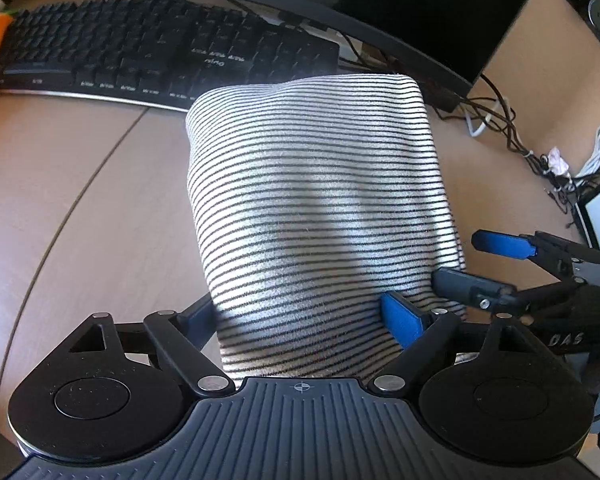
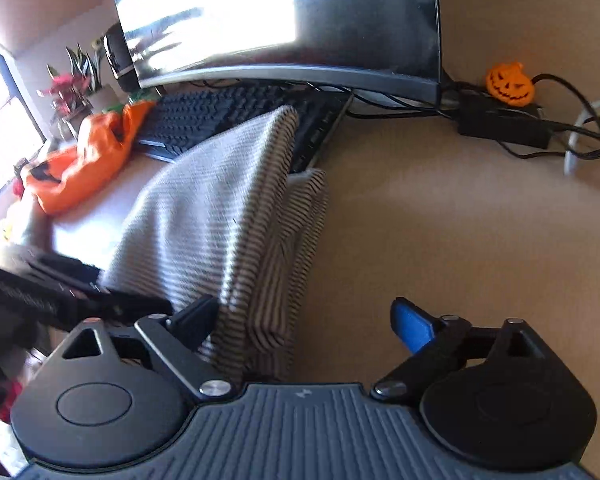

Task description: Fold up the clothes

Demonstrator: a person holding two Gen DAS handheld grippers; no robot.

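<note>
A folded white garment with thin black stripes (image 1: pixel 316 208) lies on the wooden desk, its far edge at the keyboard. It also shows in the right wrist view (image 2: pixel 220 216), where several folded layers show at its right side. My left gripper (image 1: pixel 300 312) is open, its fingers either side of the garment's near end, which lies between them. My right gripper (image 2: pixel 304 320) is open at the garment's right near corner; its left finger (image 2: pixel 196 316) touches the cloth and its blue right finger (image 2: pixel 412 328) is over bare desk. The right gripper also shows in the left wrist view (image 1: pixel 472 264).
A black keyboard (image 1: pixel 160 52) and a monitor (image 2: pixel 284 16) stand behind the garment. An orange cloth (image 2: pixel 88 160) lies at the left by the keyboard. Cables (image 1: pixel 500 120), a black box and an orange pumpkin figure (image 2: pixel 510 86) sit at the back right.
</note>
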